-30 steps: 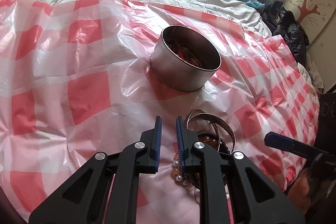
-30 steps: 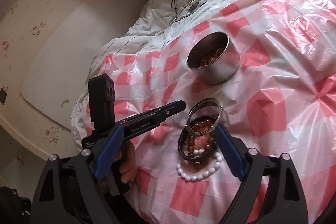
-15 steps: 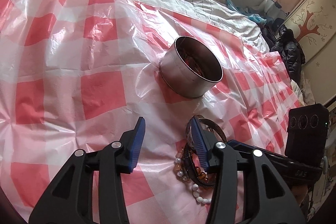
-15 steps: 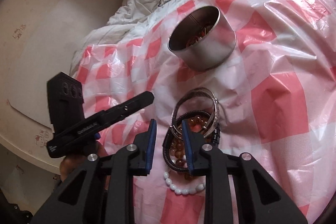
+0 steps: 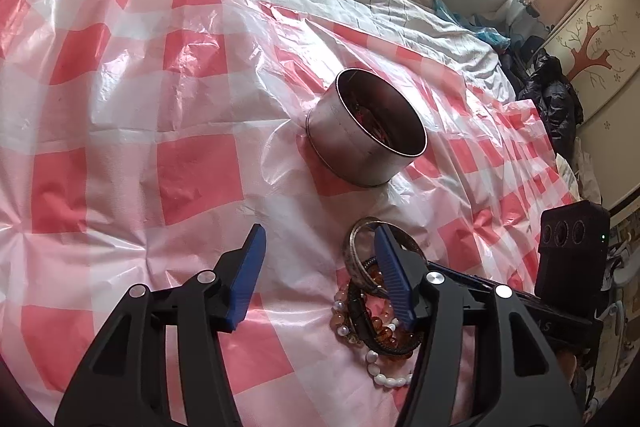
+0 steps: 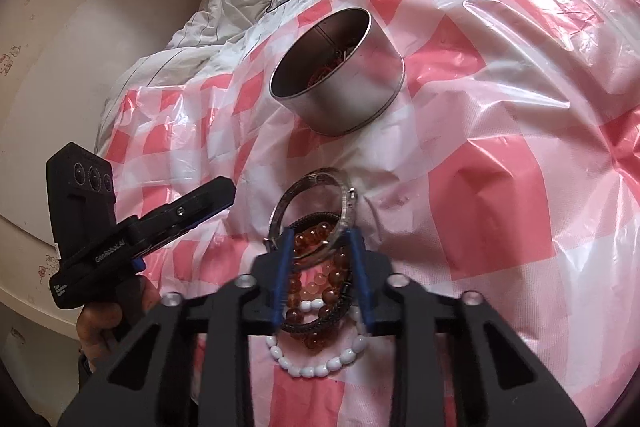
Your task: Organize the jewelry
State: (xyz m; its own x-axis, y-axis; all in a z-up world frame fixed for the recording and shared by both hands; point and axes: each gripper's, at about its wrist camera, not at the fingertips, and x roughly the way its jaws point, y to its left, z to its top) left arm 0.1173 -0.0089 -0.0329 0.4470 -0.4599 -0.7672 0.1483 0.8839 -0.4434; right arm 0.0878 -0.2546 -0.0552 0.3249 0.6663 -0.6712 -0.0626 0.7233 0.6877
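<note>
Since the earlier frames the right tongs (image 6: 320,243) have come down onto the heap of bracelets and their jaws have just been closing, now narrow, with the near edge of the silver bangle (image 6: 310,211) between the blue pads; whether the pads press on it I cannot tell. The left tongs (image 5: 320,247) have just been opening and stand about half wide with nothing between them, over bare sheet to the left of the heap.

The heap lies on a red-and-white checked plastic sheet (image 5: 192,171) spread over a bed: silver bangle (image 5: 362,247) on top, a dark braided bracelet (image 6: 320,323) and amber bead bracelets (image 6: 316,237) under it, a white bead bracelet (image 6: 316,369) nearest the camera. In the right wrist view the sheet's edge falls away on the left side toward the pale wall, just beyond the left tongs' handle. To the right of the heap and to the left of the tin the sheet is open and wrinkled.

On the side of the left tongs' body (image 6: 112,247) white lettering reads roughly "GenRobot.AI"; a small label below it is too small to read.

A round metal tin (image 5: 360,147), lidless, stands beyond the heap, apart from it. Reddish beaded jewellery lies in its bottom.
</note>
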